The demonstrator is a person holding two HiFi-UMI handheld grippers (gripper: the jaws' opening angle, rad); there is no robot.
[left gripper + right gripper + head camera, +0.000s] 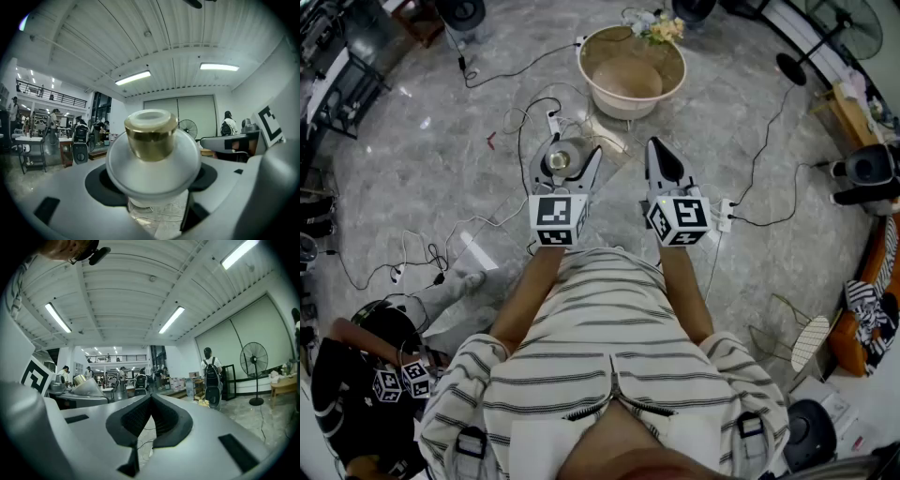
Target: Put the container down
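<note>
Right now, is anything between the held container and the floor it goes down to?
Nothing solid that shows. The container sits in the left gripper above the floor. Only loose cables and a power strip lie around that spot, so steer clear of them.

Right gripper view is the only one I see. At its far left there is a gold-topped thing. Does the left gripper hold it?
Observer: Yes. The left gripper is closed on the container, with its pads against the pale body under the gold cap.
Operator: Is it resting on something?
Observer: No. The head view shows it held in the air above the grey floor, where cables lie.
Operator: What stands in front of it?
Observer: A beige basin stands on the floor, ahead of the container and apart from it.
</note>
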